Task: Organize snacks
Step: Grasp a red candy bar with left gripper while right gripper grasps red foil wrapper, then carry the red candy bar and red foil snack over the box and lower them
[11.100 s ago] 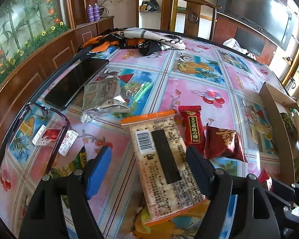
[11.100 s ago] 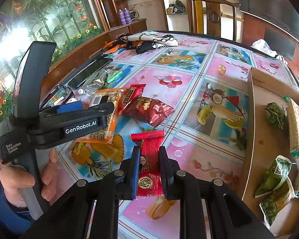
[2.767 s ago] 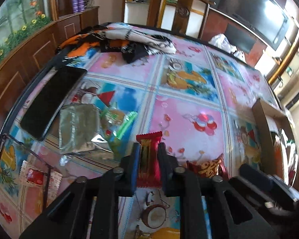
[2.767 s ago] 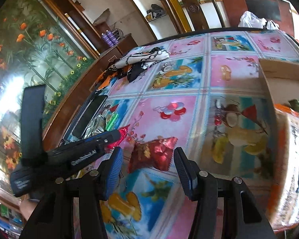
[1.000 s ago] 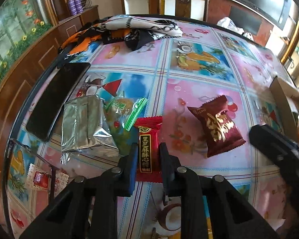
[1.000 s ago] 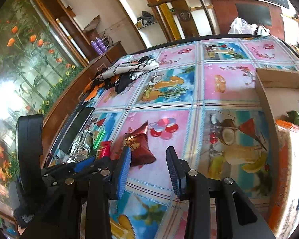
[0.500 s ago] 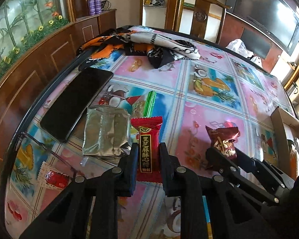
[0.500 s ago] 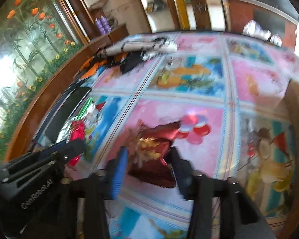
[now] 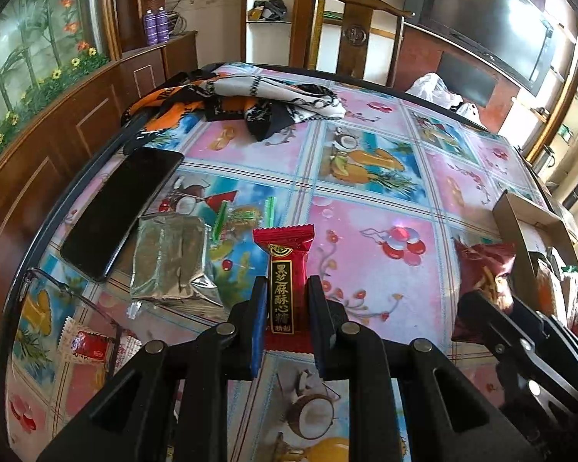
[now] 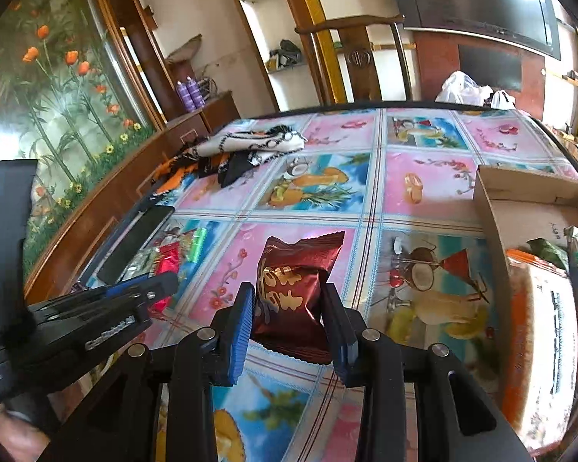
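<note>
My left gripper is shut on a narrow red candy bar with gold Chinese lettering, held above the patterned tablecloth. My right gripper is shut on a dark red foil snack pouch, its pads pressed on both sides. In the left wrist view that pouch and the right gripper's fingers show at the right, beside the cardboard box. The right wrist view has the left gripper at the left with the red bar in it, and the box at the right with several snacks inside.
A silver foil pack, a clear green-edged wrapper and a small red-and-white sweet lie at the left, next to a black phone and spectacles. A patterned cloth lies at the far edge. A person's hand holds the left gripper.
The right gripper closed on the dark red pouch and lifted it toward the box. The left gripper rose a little with the red bar still in it.
</note>
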